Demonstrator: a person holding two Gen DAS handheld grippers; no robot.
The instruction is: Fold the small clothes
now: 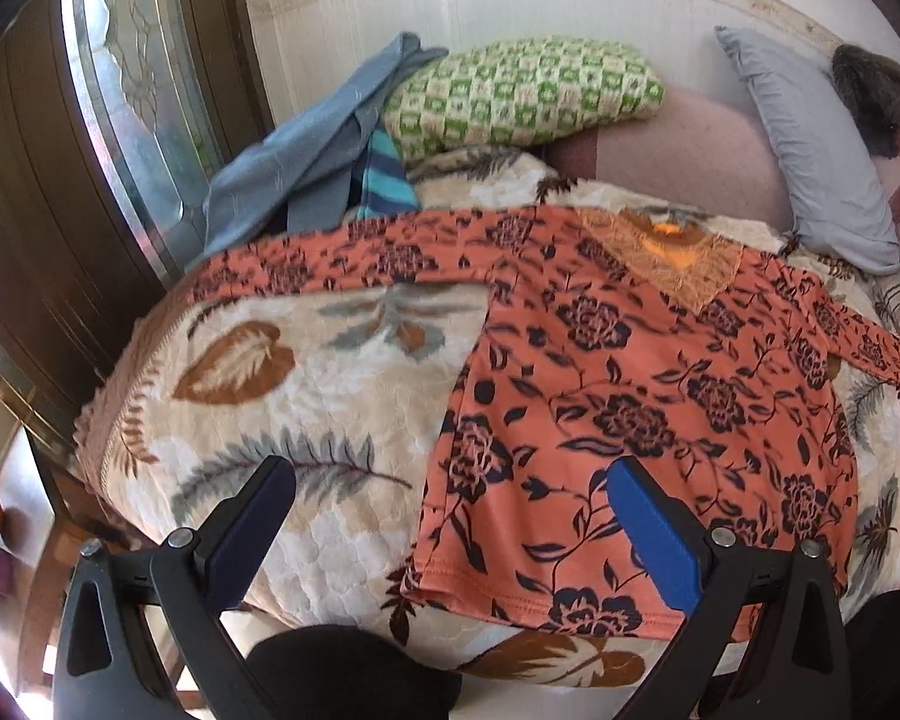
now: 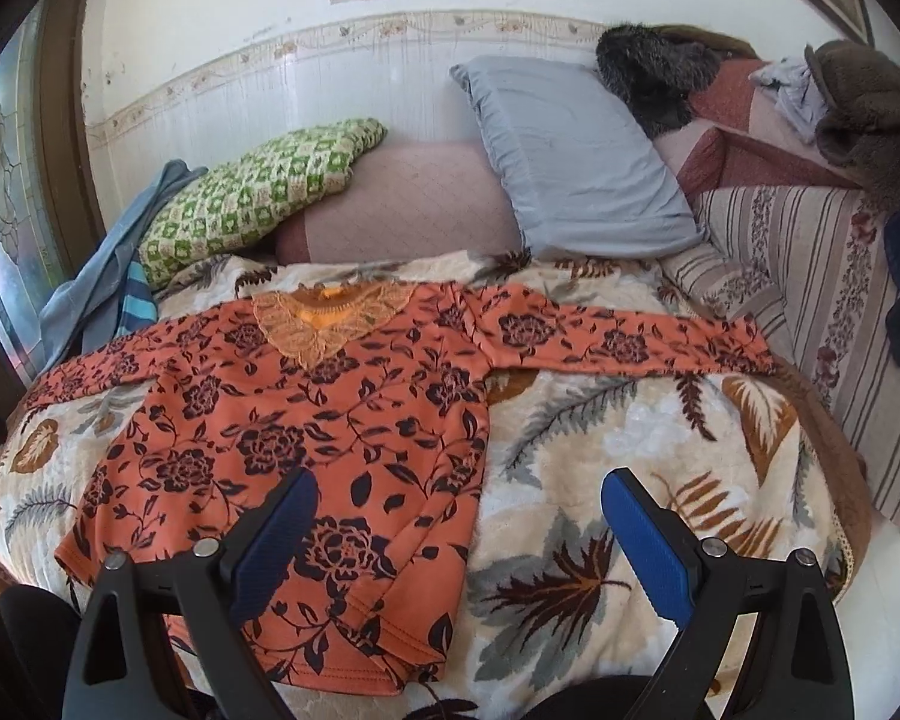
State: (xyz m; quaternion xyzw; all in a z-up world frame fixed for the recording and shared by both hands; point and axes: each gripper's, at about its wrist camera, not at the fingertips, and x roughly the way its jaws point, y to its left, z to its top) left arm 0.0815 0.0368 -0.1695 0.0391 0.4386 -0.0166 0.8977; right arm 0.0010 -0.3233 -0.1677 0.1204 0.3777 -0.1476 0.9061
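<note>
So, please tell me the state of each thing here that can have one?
Orange floral top: spread flat on the blanket, sleeves stretched out, not yet folded.
Left gripper: jaws open, empty.
Right gripper: jaws open, empty.
Blue-grey garment: crumpled beside the green pillow.
Grey pillow: leaning against the wall.

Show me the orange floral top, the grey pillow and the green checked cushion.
orange floral top (image 2: 306, 420), right wrist view, on the middle of its front.
grey pillow (image 2: 576, 162), right wrist view, on the middle of its face.
green checked cushion (image 1: 528, 90), left wrist view, on the middle of its patterned cover.
</note>
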